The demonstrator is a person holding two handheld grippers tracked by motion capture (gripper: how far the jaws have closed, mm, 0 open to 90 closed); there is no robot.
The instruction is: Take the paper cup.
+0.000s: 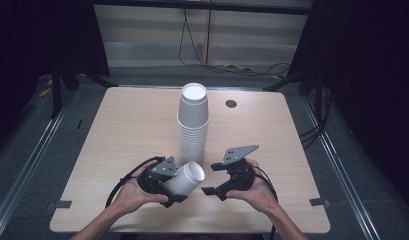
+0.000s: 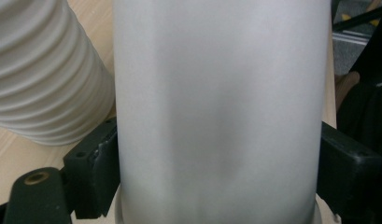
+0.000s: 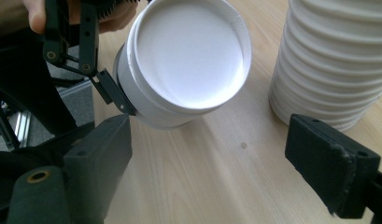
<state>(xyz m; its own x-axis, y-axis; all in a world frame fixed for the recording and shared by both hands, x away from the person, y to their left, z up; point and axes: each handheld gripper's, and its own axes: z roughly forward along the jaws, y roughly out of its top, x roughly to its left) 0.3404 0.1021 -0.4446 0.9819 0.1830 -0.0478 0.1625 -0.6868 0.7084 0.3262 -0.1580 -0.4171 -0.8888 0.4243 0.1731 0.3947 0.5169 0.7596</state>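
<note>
Cup [image 1: 188, 177]: single white paper cup with a rolled rim, empty, interior clean. Pose: tipped on its side, mouth raised and facing away from the person toward the right; the right gripper view looks straight into the open mouth [image 3: 191, 58]. State: clamped across its side wall by the left tongs [image 1: 168, 186], a black jaw pressed to either flank in the left gripper view [image 2: 221, 112]. Location: just in front of the stack, near its base, not touching it.

Stack [image 1: 193, 125]: tall column of nested white paper cups, upright, mouths up, ribbed by its many rims [image 3: 333, 60]. Location: desk [image 1: 127, 125] centre, base on the wood.
</note>
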